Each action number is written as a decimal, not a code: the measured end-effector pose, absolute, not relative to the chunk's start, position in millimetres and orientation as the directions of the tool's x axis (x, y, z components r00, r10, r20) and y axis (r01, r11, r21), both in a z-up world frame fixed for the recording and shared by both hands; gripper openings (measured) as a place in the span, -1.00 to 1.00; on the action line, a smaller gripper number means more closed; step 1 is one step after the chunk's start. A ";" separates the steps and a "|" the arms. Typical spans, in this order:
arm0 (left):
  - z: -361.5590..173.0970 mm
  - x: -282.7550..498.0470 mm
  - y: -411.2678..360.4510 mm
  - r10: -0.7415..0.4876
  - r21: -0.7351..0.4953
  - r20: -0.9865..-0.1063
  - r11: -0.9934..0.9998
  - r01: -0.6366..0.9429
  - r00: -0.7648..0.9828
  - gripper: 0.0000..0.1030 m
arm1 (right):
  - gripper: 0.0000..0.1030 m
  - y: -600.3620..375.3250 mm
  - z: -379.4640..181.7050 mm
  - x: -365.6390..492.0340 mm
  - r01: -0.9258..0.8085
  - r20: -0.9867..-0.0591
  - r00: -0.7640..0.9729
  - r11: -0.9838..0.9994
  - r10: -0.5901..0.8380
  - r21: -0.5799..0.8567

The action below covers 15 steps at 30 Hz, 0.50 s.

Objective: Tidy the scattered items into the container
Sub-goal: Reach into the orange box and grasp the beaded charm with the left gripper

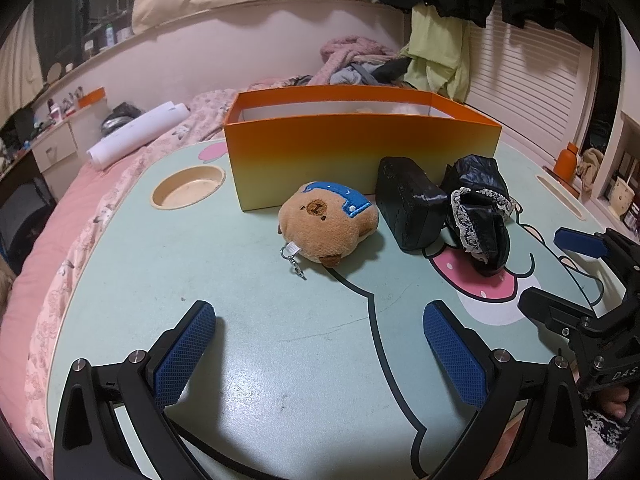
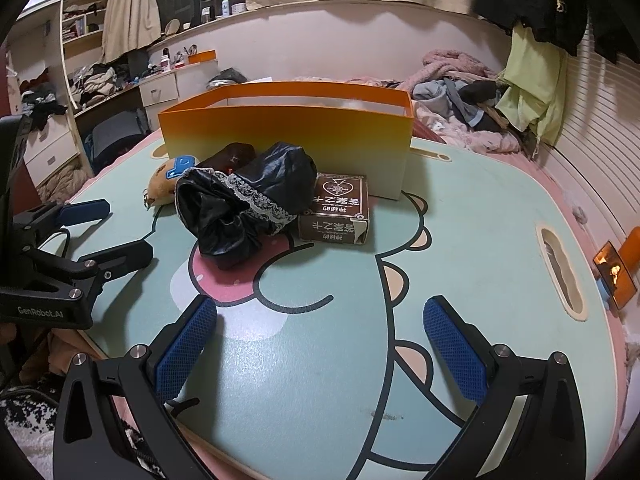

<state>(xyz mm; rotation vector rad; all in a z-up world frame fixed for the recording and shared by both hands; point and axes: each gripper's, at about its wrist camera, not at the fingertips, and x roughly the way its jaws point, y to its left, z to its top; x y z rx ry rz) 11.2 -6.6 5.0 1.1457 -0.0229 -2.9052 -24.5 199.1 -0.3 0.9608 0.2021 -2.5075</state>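
Note:
An orange open box [image 1: 360, 148] [image 2: 288, 132] stands at the back of the green cartoon lap table [image 1: 248, 320] [image 2: 480, 240]. In front of it lie a brown plush toy with a blue cap [image 1: 328, 224] [image 2: 164, 180], a dark pouch [image 1: 412, 208] [image 2: 232, 156], a black shiny garment with lace trim [image 1: 480, 208] [image 2: 240, 204] and a brown card box [image 2: 338, 216]. My left gripper [image 1: 320, 352] [image 2: 108, 232] is open and empty, short of the plush. My right gripper [image 2: 320, 352] [image 1: 560, 268] is open and empty, short of the garment and card box.
A round cup recess [image 1: 188, 188] sits at the table's far left. A slot [image 2: 560, 272] is cut near its right edge. The table rests on a pink bed with a paper roll [image 1: 136, 136] and piled clothes [image 2: 460, 88]. Something pale lies inside the box.

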 end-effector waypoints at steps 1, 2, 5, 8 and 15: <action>6.4 9.6 -6.6 -0.018 0.019 -0.690 -1.000 0.007 -0.724 1.00 | 0.99 199.0 -0.2 -24.6 0.455 -0.664 -0.659 -0.890 -0.354 0.023; 9.0 7.3 -8.0 0.002 0.001 -0.699 -1.000 -0.004 -0.715 1.00 | 0.99 199.0 -0.2 -24.7 0.455 -0.664 -0.658 -0.890 -0.354 0.023; 28.0 1.6 -13.0 0.063 -0.046 -0.699 -0.998 -0.044 -0.712 1.00 | 0.99 200.5 0.2 -25.6 0.456 -0.663 -0.658 -0.890 -0.357 0.027; 71.3 -12.3 -13.8 0.032 0.004 -0.653 -0.999 -0.046 -0.757 1.00 | 0.99 200.7 0.3 -25.9 0.456 -0.663 -0.658 -0.890 -0.357 0.027; 128.5 -110.4 -0.7 0.056 0.053 -0.747 -0.988 -0.144 -0.663 0.85 | 0.99 200.9 0.1 -25.7 0.455 -0.663 -0.658 -0.890 -0.356 0.026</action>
